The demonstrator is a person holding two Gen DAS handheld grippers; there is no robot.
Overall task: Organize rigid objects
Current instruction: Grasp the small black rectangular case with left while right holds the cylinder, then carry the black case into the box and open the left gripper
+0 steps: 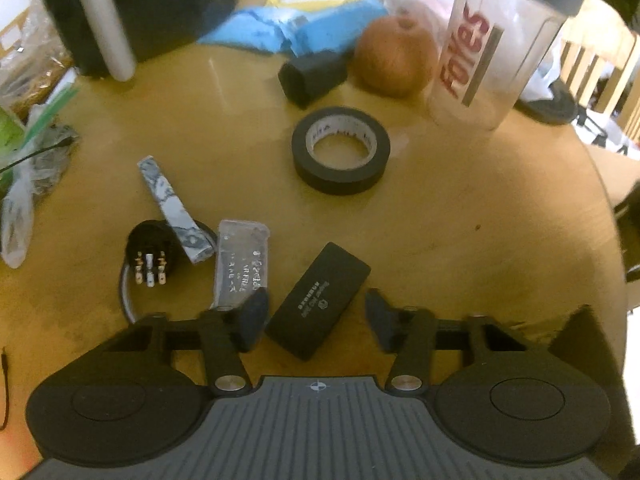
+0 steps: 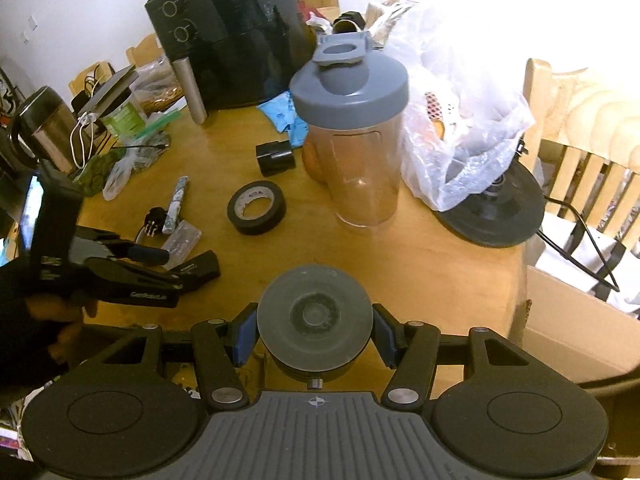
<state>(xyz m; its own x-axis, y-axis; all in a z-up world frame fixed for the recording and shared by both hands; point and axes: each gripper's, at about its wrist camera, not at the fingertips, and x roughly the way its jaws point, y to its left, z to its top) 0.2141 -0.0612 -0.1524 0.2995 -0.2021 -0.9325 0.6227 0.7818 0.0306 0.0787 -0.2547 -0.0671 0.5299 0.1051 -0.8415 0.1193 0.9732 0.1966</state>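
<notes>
My left gripper (image 1: 316, 318) is open, low over the round wooden table (image 1: 460, 220), with a flat black box (image 1: 318, 306) lying between its fingers. It also shows in the right wrist view (image 2: 168, 262), over the same box (image 2: 200, 268). A clear plastic case (image 1: 240, 264), a black round plug with pins (image 1: 149, 256) and a marbled strip (image 1: 172, 204) lie to its left. A black tape roll (image 1: 340, 150) lies ahead. My right gripper (image 2: 314, 330) is shut on a grey round disc-shaped object (image 2: 314, 318) above the table's near edge.
A clear shaker bottle with a grey lid (image 2: 352, 136), a small black block (image 2: 274, 158), a brown round fruit (image 1: 394, 56), blue packets (image 1: 296, 28), a black air fryer (image 2: 232, 32), a white plastic bag (image 2: 460, 128) and a black disc plate (image 2: 496, 208) crowd the far side. Wooden chairs (image 2: 592, 128) stand right.
</notes>
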